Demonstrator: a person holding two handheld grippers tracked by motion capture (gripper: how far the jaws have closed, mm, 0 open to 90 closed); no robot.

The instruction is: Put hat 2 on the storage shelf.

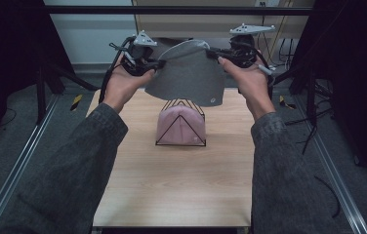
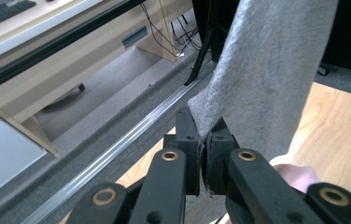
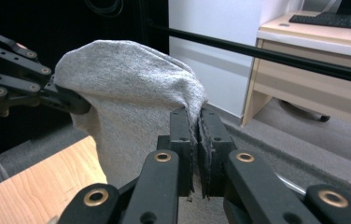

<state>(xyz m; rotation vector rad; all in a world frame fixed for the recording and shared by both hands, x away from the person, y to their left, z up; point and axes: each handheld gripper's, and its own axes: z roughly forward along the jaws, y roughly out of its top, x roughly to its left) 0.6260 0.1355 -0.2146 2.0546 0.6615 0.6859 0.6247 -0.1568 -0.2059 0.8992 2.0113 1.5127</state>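
While it hangs in the air, stretched between both hands, the work reads like this:

Grey hat (image 1: pixel 187 73): a soft knitted cap held up above the far half of the table (image 1: pixel 172 185), its opening facing down, a small round label near its lower right edge.

Left tongs (image 1: pixel 158 64): clenched on the left edge of the grey hat; in the left gripper view the fabric is pinched between the two black jaws (image 2: pixel 205 149).

Right tongs (image 1: pixel 212 52): also clenched on the hat, on the opposite edge; the right gripper view shows the cloth squeezed between its jaws (image 3: pixel 197 140).

Wire stand (image 1: pixel 180 127): a black frame standing on the table directly below the hat.

Pink hat (image 1: pixel 180 126): already sitting on the wire stand, well apart from the grey one above it.

Step in hand: I judge that the grey hat is to go down over the stand, on top of the pink hat.

Risk: each bite holds a thin edge only, so pulling the opening wider may let the knit slip out of one side. Lowering off-centre may catch the wire tips and tip the light stand, or drag the pink hat off.
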